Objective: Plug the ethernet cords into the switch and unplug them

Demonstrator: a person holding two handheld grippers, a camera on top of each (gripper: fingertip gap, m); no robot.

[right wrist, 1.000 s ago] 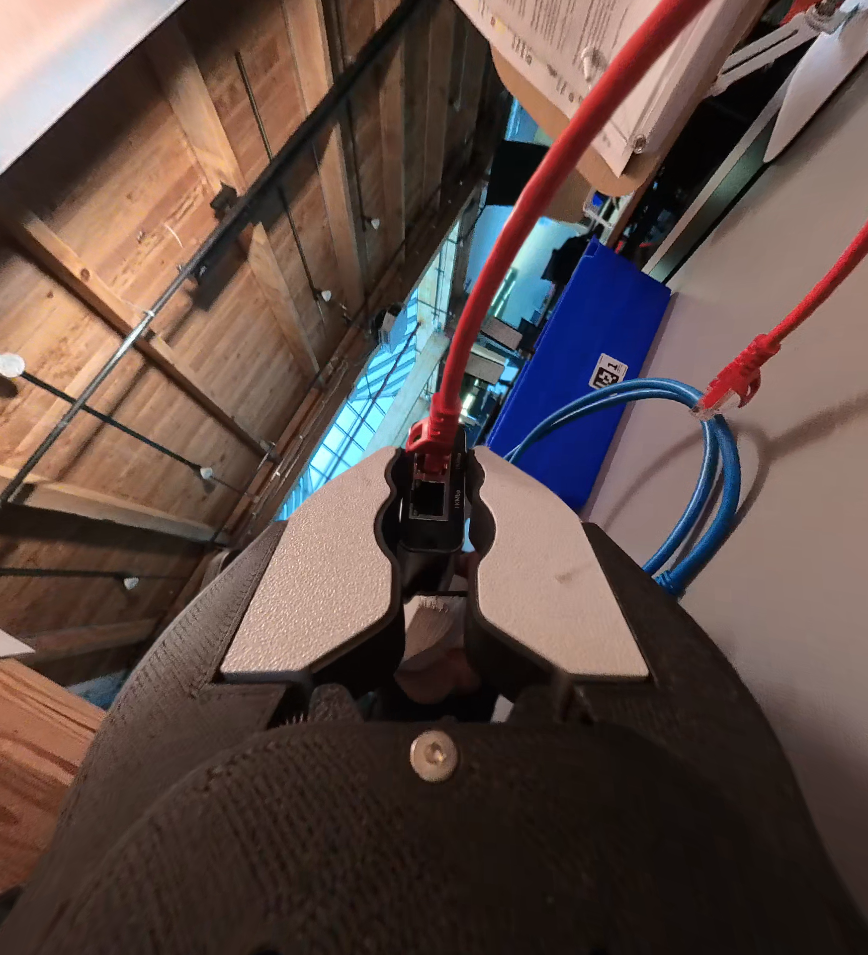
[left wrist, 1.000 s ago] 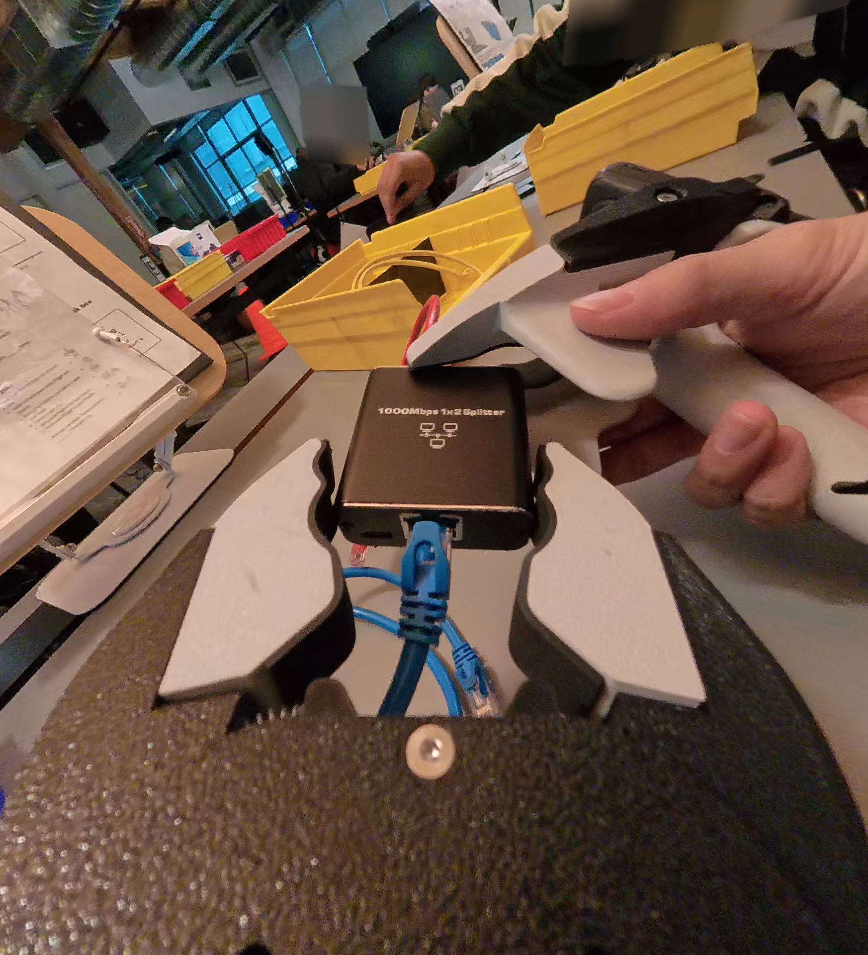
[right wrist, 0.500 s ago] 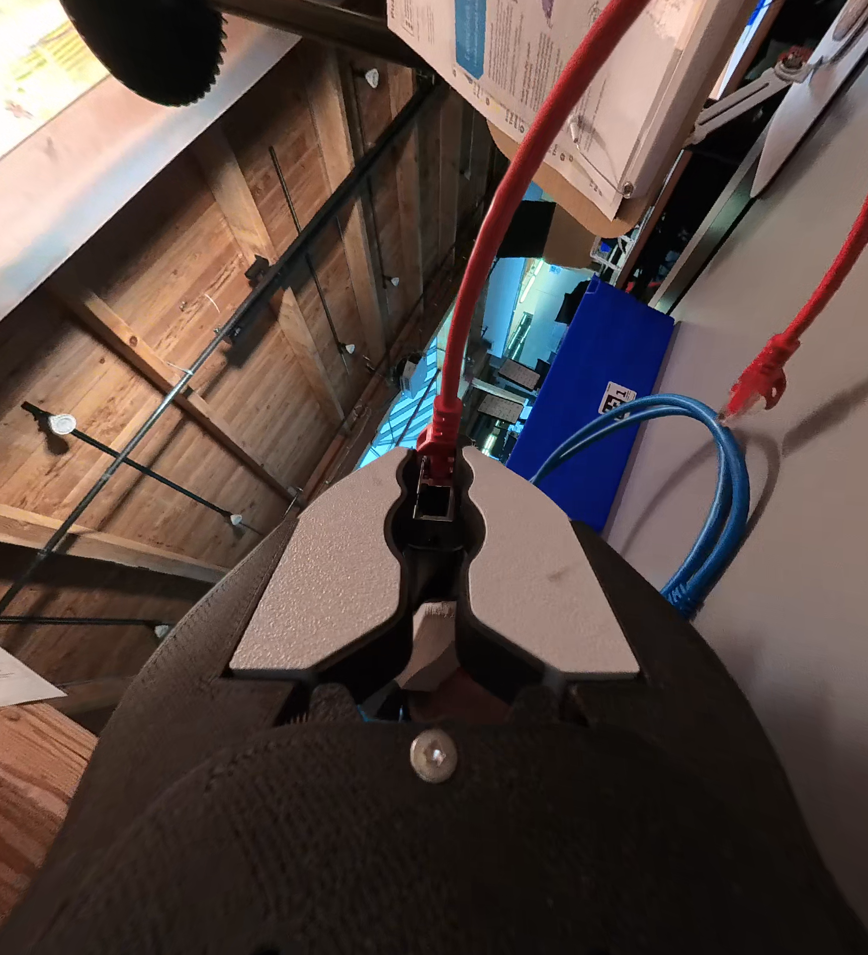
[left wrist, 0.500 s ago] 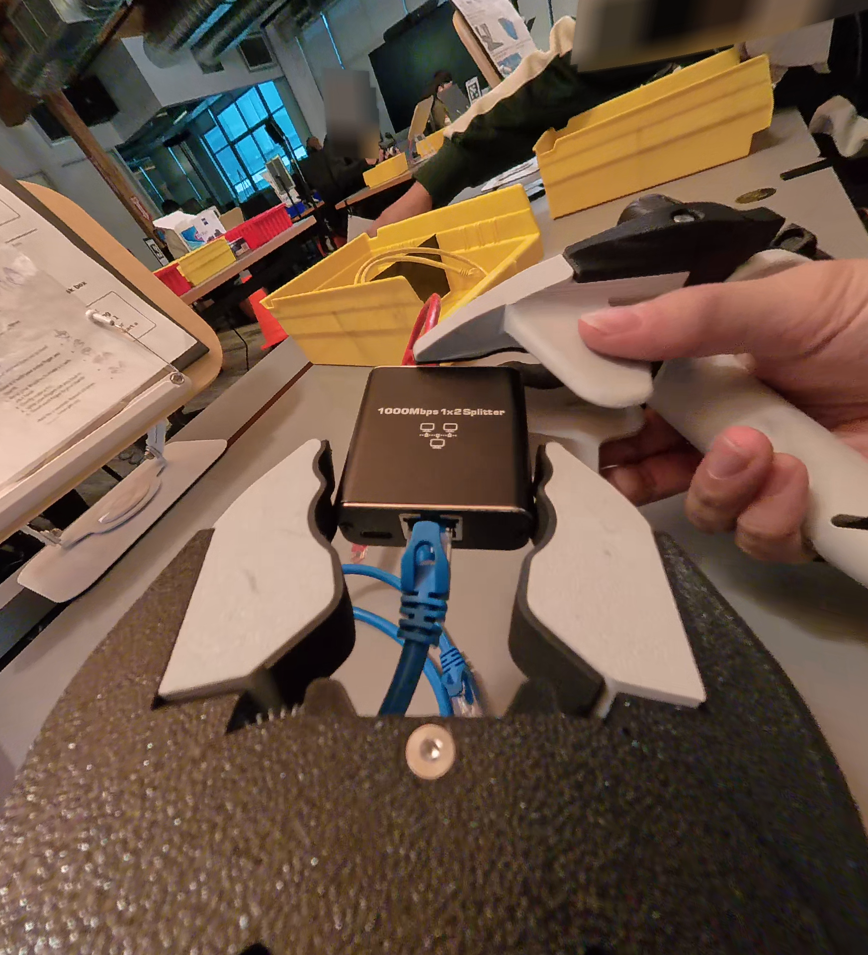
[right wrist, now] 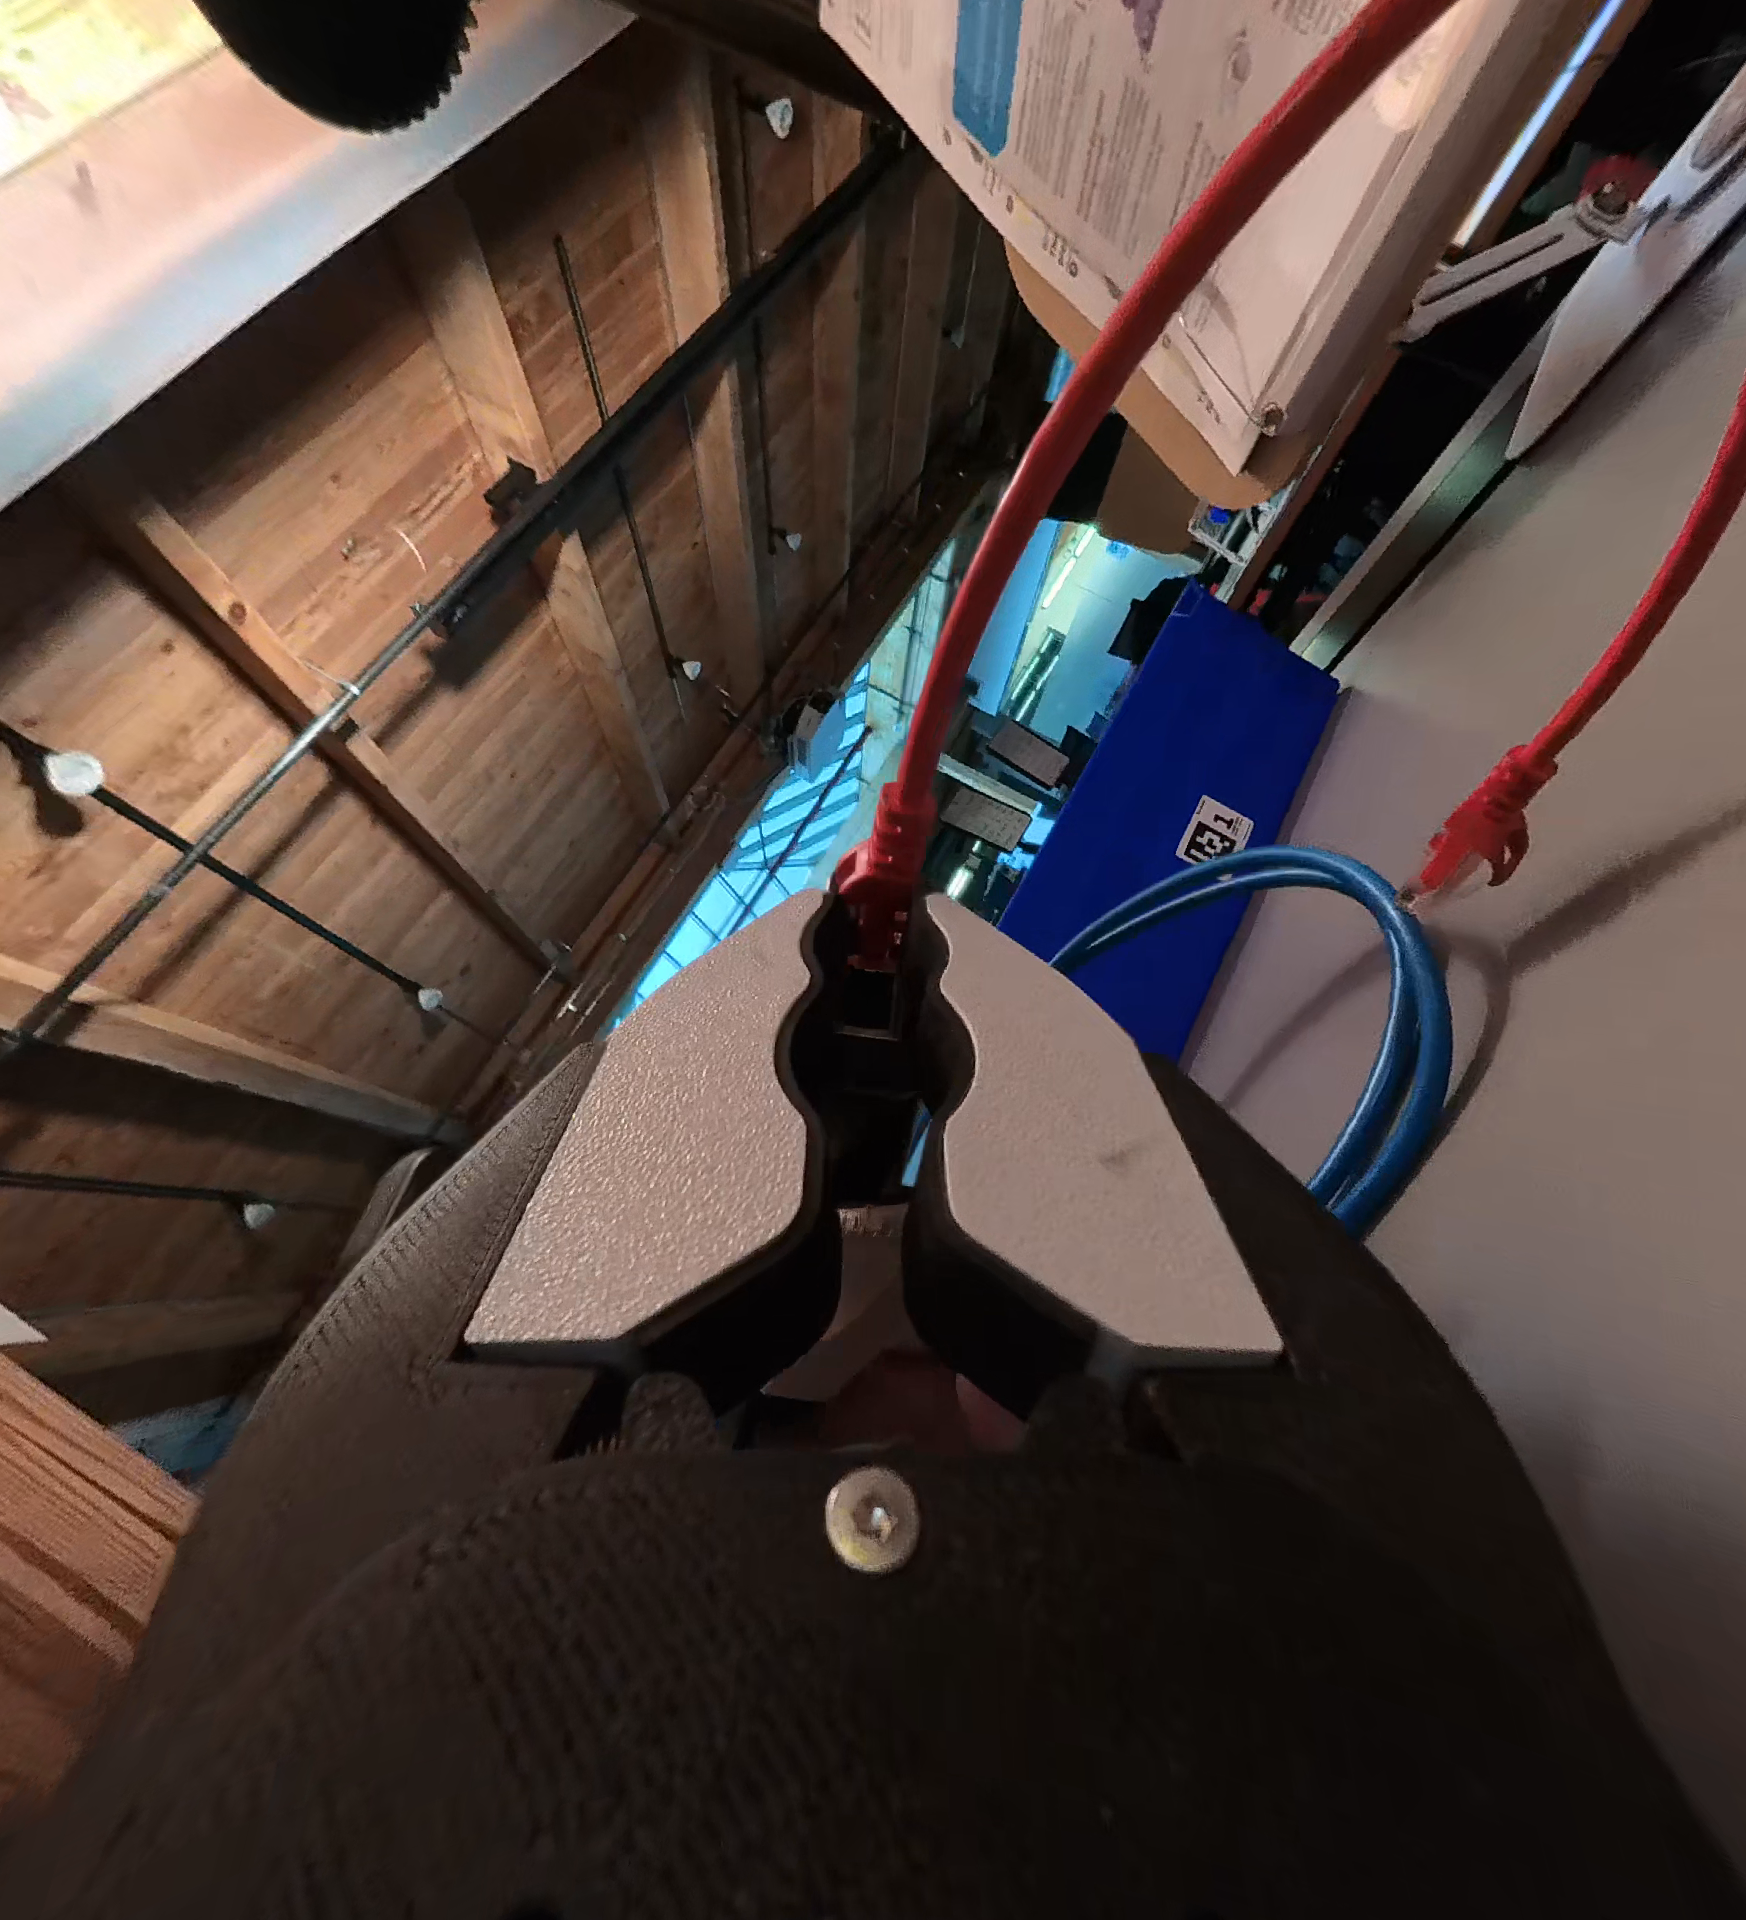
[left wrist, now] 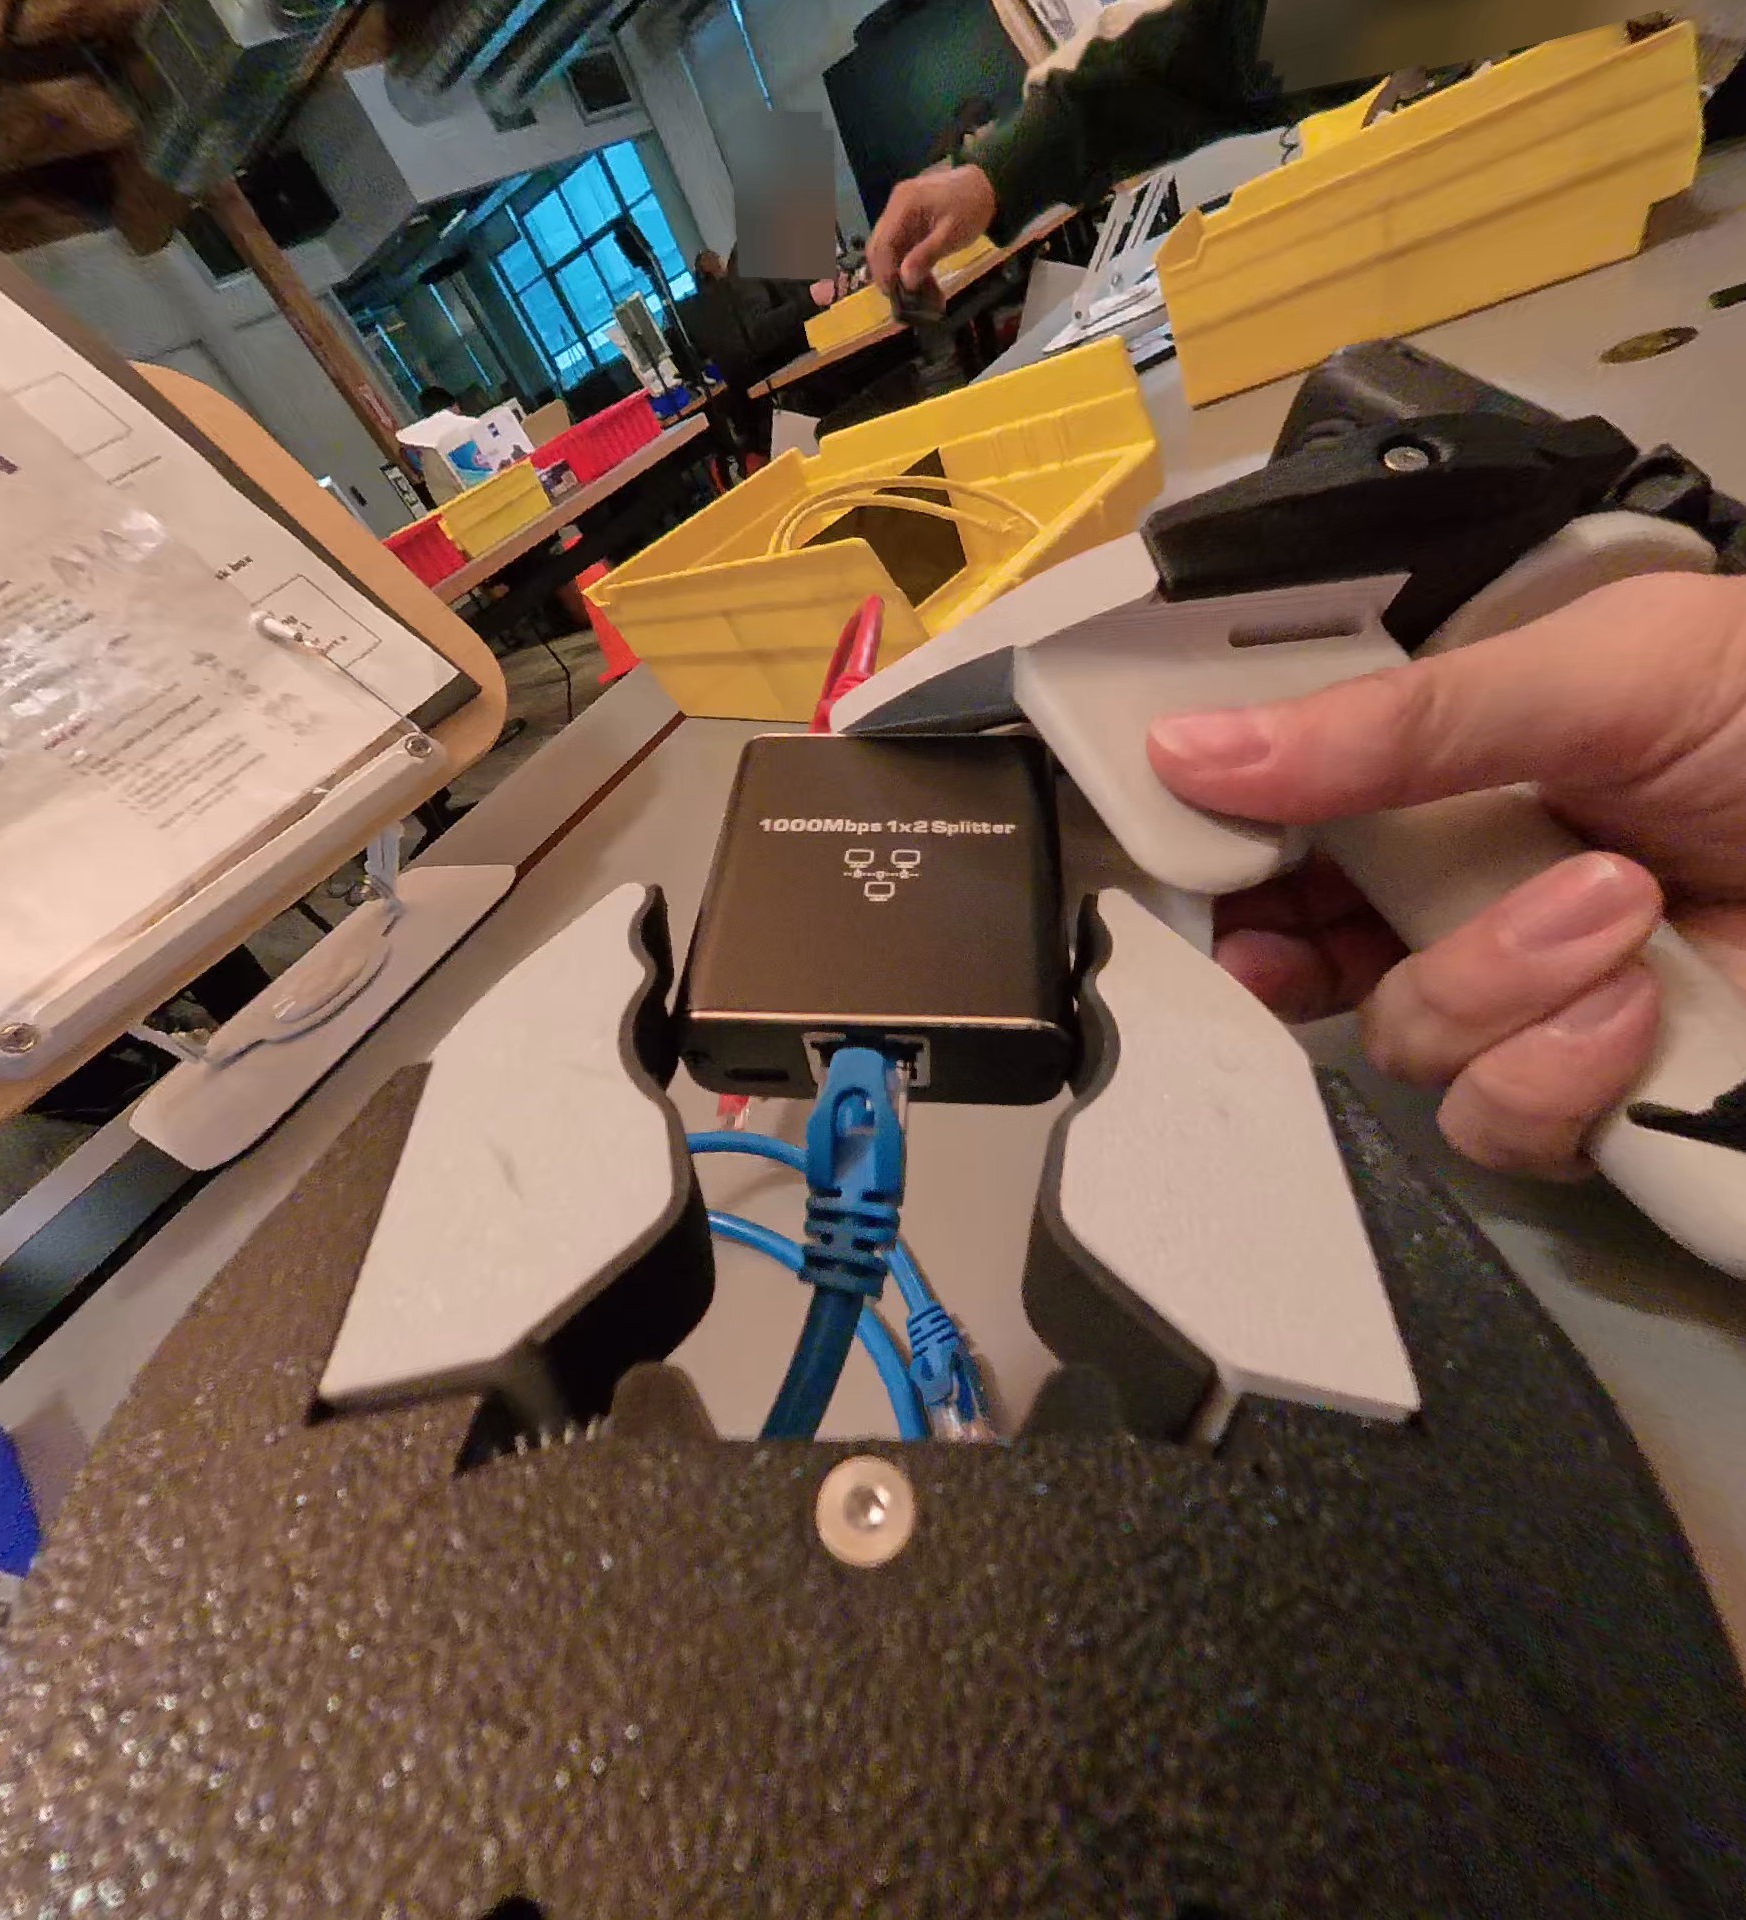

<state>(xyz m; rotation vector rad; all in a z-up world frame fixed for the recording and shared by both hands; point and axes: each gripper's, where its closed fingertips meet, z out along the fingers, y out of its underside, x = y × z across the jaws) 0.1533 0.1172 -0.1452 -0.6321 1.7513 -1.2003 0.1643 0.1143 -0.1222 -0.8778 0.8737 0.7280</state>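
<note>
A black switch box (left wrist: 879, 894) lies on the grey table (left wrist: 1679, 1455). My left gripper (left wrist: 869, 935) is shut on its two sides. A blue cord's plug (left wrist: 853, 1143) sits in the near port. My right gripper (right wrist: 874, 909), held by a hand, is at the box's far end (left wrist: 848, 717). It is shut on a red plug (right wrist: 884, 904) that sits against the box's far face (right wrist: 864, 1023). The red cord (right wrist: 1014, 499) loops up, and its free plug (right wrist: 1471, 831) hangs just above the table. How far the red plug is seated is hidden.
The blue cord's loop (right wrist: 1420, 1039) and its loose plug (left wrist: 936, 1351) lie under my left gripper. A document stand (left wrist: 173, 675) is on the left. Behind the box are a yellow bin (left wrist: 744, 634) and a second one (left wrist: 1420, 218). A blue box (right wrist: 1191, 831) sits at the table's edge.
My right gripper has tilted and shifted slightly while still holding the red plug at the box's far end. My left gripper still holds the box in place.
</note>
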